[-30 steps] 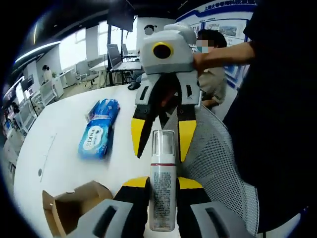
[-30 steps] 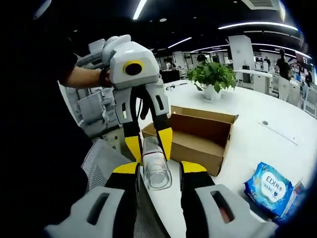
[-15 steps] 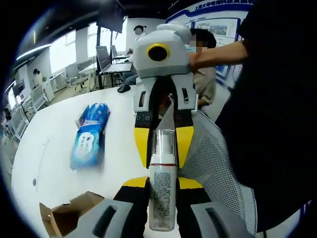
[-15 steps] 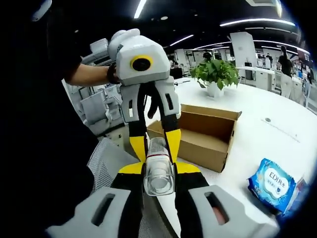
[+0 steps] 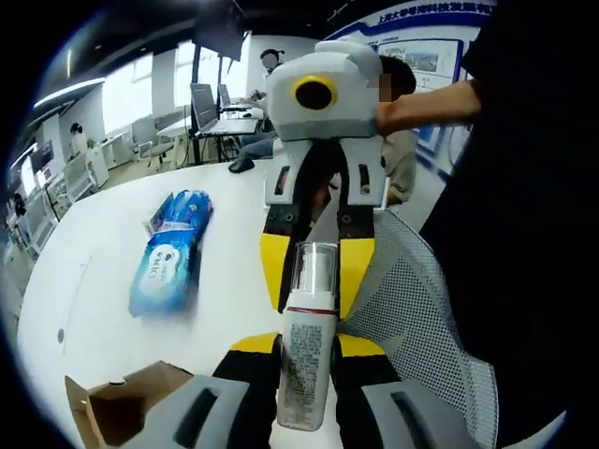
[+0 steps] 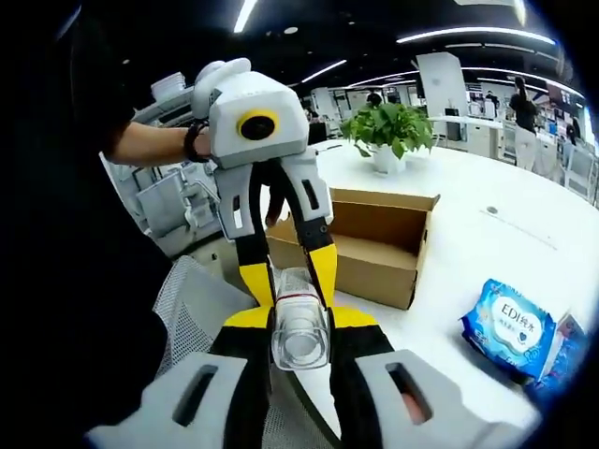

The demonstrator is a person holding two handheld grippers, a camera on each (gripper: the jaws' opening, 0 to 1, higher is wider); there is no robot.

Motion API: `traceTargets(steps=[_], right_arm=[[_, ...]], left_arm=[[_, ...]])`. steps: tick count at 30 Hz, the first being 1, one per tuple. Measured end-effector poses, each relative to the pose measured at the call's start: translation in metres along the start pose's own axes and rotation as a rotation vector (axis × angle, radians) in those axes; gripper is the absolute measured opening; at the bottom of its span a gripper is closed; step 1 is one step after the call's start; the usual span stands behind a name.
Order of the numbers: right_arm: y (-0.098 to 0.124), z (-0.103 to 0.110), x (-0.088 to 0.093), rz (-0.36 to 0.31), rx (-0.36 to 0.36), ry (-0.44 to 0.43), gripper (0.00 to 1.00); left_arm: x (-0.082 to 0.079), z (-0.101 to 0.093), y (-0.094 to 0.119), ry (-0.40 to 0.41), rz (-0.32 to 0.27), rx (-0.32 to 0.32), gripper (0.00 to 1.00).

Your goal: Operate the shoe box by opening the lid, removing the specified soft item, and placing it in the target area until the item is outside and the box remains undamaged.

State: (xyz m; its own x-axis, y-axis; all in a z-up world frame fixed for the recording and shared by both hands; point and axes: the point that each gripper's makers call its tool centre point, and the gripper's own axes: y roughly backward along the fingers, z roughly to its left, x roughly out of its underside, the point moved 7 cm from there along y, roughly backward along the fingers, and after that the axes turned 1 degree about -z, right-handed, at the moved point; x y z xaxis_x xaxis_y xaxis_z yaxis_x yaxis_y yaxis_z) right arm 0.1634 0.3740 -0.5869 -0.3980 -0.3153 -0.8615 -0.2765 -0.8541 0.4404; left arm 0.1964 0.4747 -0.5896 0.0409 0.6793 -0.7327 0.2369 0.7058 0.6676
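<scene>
A white pump bottle [image 5: 307,365] with a clear cap [image 5: 314,271] hangs in the air between both grippers. My left gripper [image 5: 307,341] is shut on the bottle's labelled body. My right gripper [image 5: 316,290] comes in from above in the left gripper view, its yellow fingers pressed to either side of the cap. In the right gripper view the clear end of the bottle [image 6: 299,332] sits between my right gripper's [image 6: 299,318] jaws, with the left gripper [image 6: 290,281] opposite. The open cardboard shoe box [image 6: 374,248] stands on the white table [image 6: 487,234]; a corner of the box [image 5: 122,407] shows at lower left.
A blue pack of wet wipes [image 5: 168,253] lies on the table [image 5: 84,281], and the same pack [image 6: 510,327] sits right of the box. A potted plant [image 6: 388,131] stands behind the box. A mesh chair [image 5: 412,299] is below the grippers. People sit further back.
The right gripper's jaws have closed in on the bottle's cap end and straightened in line with it. The left gripper kept its hold. Both views shifted slightly.
</scene>
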Motion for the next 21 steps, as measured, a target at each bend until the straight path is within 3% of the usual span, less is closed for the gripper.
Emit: traceTargets(steps=[9, 16, 21], right_arm=[[0.01, -0.008, 0.008, 0.027, 0.033, -0.003, 0.19], [0.018, -0.011, 0.018, 0.084, 0.053, 0.01, 0.19], [0.022, -0.014, 0.023, 0.107, 0.061, 0.01, 0.19]], left_arm=[[0.008, 0.002, -0.001, 0.039, -0.011, -0.042, 0.24], [0.02, 0.002, 0.003, 0.122, -0.057, -0.1, 0.25], [0.03, 0.0, 0.008, 0.219, -0.128, -0.159, 0.26]])
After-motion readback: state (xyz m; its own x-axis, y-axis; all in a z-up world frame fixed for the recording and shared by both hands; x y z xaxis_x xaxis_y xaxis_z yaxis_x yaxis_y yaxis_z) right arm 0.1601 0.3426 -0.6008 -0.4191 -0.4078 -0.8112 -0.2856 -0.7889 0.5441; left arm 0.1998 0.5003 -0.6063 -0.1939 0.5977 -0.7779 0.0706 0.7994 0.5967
